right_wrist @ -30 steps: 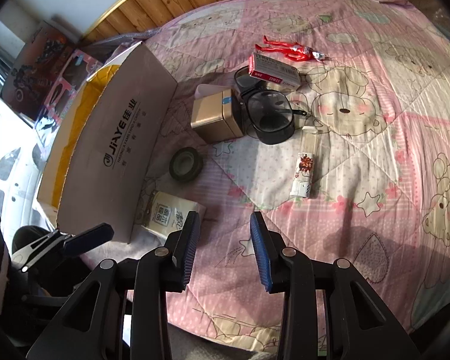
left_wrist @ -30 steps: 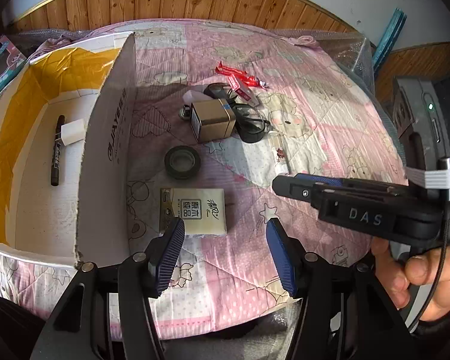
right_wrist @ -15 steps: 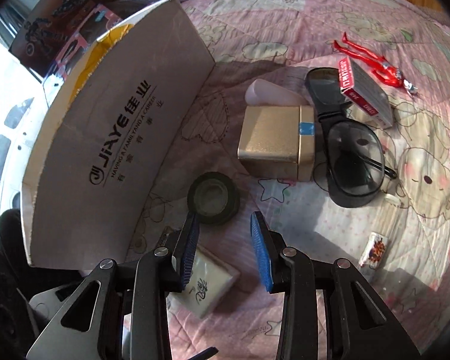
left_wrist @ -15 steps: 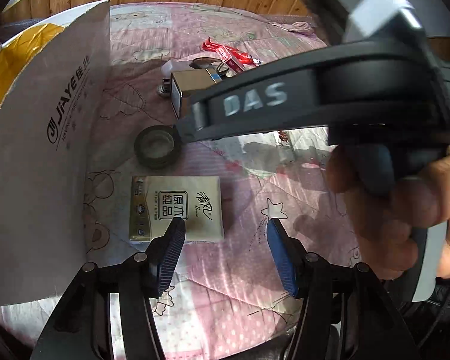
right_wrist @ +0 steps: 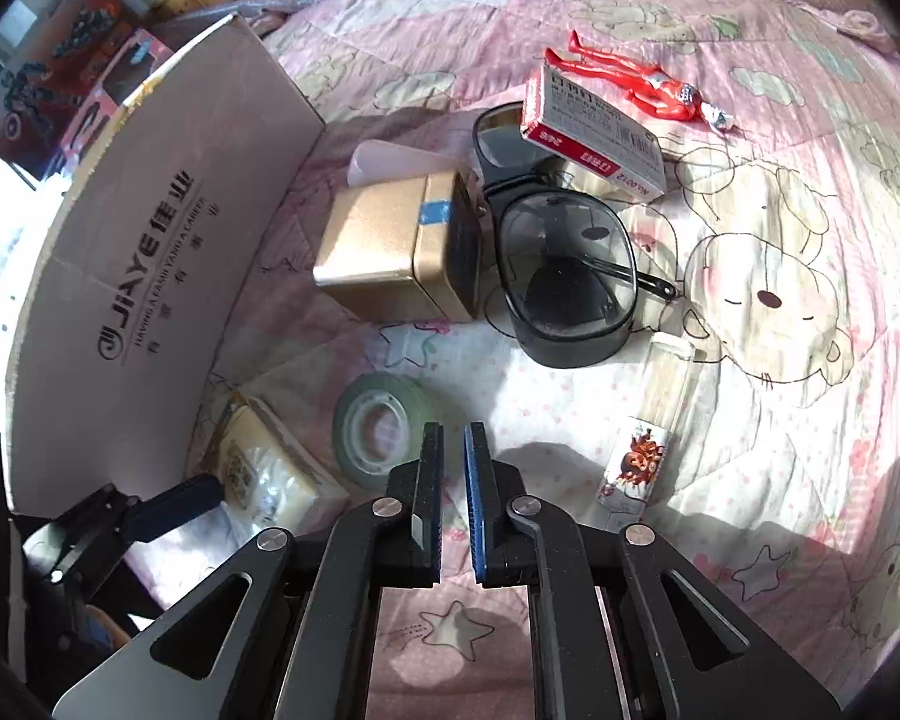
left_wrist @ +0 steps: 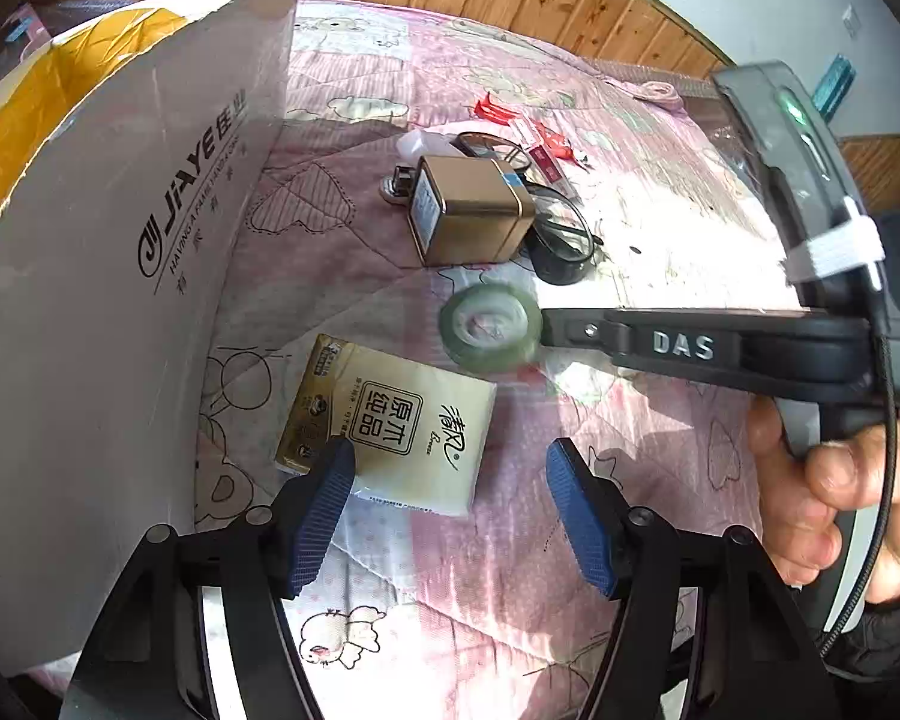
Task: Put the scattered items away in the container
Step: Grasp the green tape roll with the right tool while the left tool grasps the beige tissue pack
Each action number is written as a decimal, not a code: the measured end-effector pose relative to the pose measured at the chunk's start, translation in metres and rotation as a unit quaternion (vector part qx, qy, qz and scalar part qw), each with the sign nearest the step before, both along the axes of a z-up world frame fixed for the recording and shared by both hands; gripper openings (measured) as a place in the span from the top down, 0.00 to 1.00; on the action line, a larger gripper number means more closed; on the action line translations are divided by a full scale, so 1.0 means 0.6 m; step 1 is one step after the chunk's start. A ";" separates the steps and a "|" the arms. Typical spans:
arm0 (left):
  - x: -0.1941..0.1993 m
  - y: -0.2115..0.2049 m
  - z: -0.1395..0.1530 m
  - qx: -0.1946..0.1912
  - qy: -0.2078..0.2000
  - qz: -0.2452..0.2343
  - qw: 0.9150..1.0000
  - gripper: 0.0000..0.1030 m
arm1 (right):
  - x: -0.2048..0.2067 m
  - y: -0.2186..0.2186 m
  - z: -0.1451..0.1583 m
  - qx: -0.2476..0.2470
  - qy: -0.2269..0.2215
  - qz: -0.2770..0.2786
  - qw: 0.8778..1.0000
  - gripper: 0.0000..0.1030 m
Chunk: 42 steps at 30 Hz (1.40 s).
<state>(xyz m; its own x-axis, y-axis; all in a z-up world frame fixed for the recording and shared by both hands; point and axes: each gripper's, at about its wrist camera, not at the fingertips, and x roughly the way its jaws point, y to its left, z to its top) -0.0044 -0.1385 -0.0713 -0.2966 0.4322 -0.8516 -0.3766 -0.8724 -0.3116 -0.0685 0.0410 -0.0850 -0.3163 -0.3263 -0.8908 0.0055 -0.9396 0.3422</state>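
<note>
A green tape roll [left_wrist: 491, 330] lies on the pink quilt, and my right gripper [right_wrist: 453, 438] is shut on its right rim, with only a narrow gap between the fingers. In the right wrist view the tape roll [right_wrist: 378, 432] sits just left of those fingers. My left gripper [left_wrist: 450, 468] stands open over the near edge of a cream tissue pack [left_wrist: 390, 426], holding nothing. The cardboard box [left_wrist: 120, 240] stands at the left with its flap raised, and its inside is mostly hidden.
A gold tin [right_wrist: 390, 252], black glasses [right_wrist: 564, 276], a red-and-white carton [right_wrist: 594, 126], a red toy figure [right_wrist: 630, 84] and a small sachet [right_wrist: 633, 462] lie on the quilt [right_wrist: 780, 360]. A hand [left_wrist: 822, 492] holds the right gripper.
My right gripper came down beside the tape roll and its fingers went from wide apart to shut on the rim. The left gripper backed off a little and stayed open.
</note>
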 end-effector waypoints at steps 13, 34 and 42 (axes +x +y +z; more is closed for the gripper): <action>-0.010 -0.007 0.001 -0.008 -0.013 0.030 0.999 0.33 | 0.007 -0.015 -0.021 0.056 -0.014 0.007 0.998 0.80; -0.073 0.038 -0.014 -0.085 -0.001 0.068 0.994 0.40 | 0.031 0.065 0.006 -0.032 0.012 -0.078 0.996 0.63; -0.067 0.050 -0.044 -0.103 -0.004 0.057 0.993 0.36 | -0.012 0.007 -0.023 0.075 0.031 -0.032 0.996 0.81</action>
<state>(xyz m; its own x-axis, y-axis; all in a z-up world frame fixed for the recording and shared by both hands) -0.0445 -0.1086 -0.0975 -0.3258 0.2126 -0.9212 -0.2705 -0.9546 -0.1246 -0.0755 0.0452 -0.0988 -0.3883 -0.1688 -0.9059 -0.0383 -0.9793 0.1989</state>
